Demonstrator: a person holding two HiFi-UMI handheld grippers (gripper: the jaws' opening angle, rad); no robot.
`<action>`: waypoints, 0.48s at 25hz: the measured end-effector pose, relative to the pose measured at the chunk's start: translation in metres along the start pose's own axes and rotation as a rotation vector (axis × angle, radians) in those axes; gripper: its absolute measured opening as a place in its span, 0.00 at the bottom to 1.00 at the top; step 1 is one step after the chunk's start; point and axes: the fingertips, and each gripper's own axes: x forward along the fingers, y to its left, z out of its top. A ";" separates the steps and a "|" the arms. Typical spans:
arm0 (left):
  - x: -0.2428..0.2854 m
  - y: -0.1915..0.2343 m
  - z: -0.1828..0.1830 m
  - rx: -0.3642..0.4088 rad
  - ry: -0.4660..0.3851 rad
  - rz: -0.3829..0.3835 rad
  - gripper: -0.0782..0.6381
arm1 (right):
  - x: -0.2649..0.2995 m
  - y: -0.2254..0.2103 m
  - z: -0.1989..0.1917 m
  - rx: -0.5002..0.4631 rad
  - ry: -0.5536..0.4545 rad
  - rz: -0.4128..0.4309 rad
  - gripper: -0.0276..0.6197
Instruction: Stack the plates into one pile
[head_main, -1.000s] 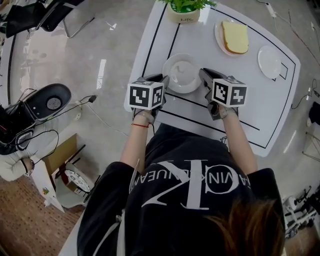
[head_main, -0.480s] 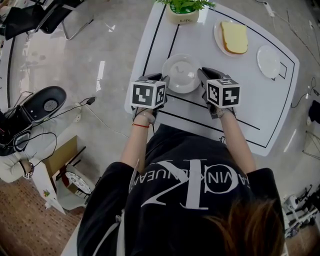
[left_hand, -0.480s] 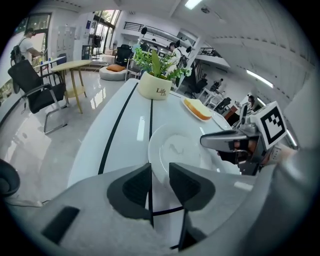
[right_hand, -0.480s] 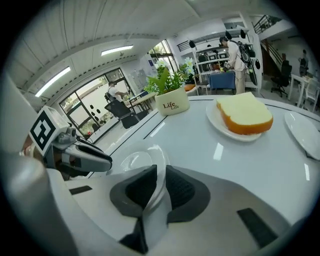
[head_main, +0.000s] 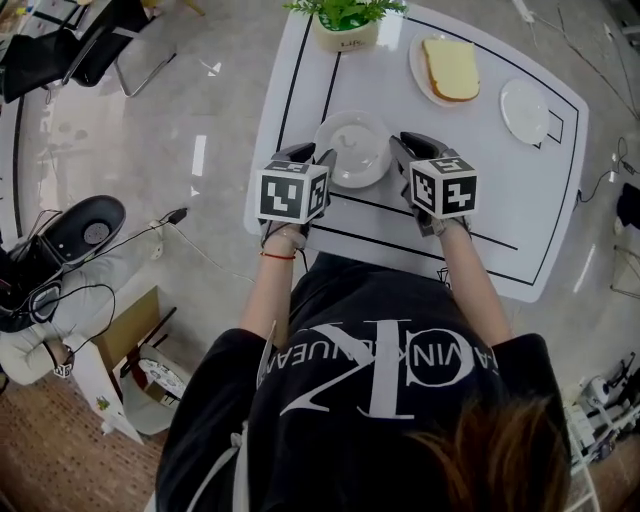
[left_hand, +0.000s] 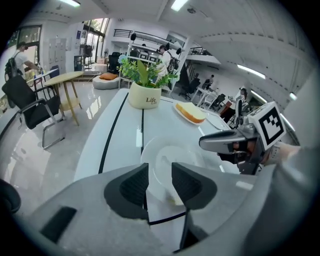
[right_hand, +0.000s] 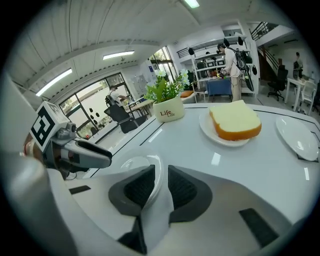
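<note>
Bright, even light from ceiling strips (right_hand: 118, 55) overhead. The glossy white surface (head_main: 520, 200) ahead of the left hand-held gripper (left_hand: 160, 181) and right hand-held gripper (right_hand: 161, 187) shows glare streaks, and so does the floor (head_main: 200, 150) left of them. Heavy fisheye bending, black corners, near jaws a bit soft.

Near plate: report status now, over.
Left gripper, right gripper: jaws just opening, near plate rim between each, unclamped. Plate down, unstacked. Bread on far plate, in the way.

white plate (head_main: 352, 150): flat, near | bread plate (head_main: 414, 65) | small plate (head_main: 525, 110): apart
</note>
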 end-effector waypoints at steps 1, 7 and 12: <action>0.001 -0.005 0.004 0.011 -0.009 -0.010 0.32 | -0.003 -0.002 0.000 0.004 -0.008 -0.003 0.17; 0.019 -0.049 0.028 0.070 -0.035 -0.123 0.33 | -0.036 -0.033 -0.009 0.051 -0.051 -0.060 0.16; 0.044 -0.096 0.040 0.132 -0.019 -0.227 0.33 | -0.074 -0.071 -0.028 0.114 -0.090 -0.150 0.16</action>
